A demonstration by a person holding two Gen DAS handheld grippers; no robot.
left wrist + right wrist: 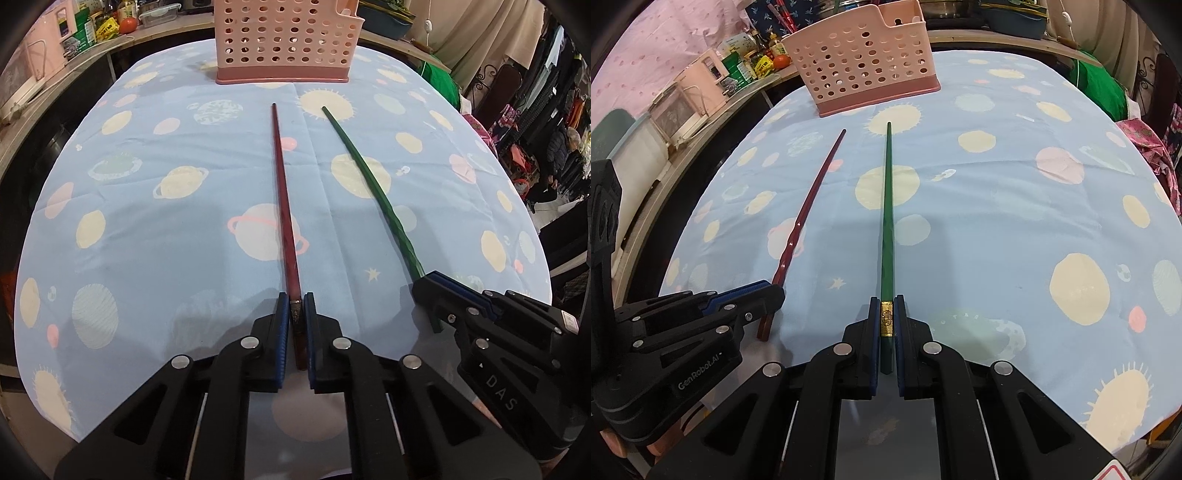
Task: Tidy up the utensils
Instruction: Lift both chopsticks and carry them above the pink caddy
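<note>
With left gripper (pixel 295 306) clamping the dark red chopstick (pixel 282 192) and right gripper (pixel 886 310) the green chopstick (pixel 888 206), lift both level before steering toward the perforated pink plastic basket (pixel 284 40) at the table's far edge.

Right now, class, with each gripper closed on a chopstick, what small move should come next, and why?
Probably lift both chopsticks clear of the tablecloth toward the pink basket. The left gripper is shut on the red chopstick, the right gripper on the green chopstick, and the perforated basket stands upright just beyond their tips.
</note>
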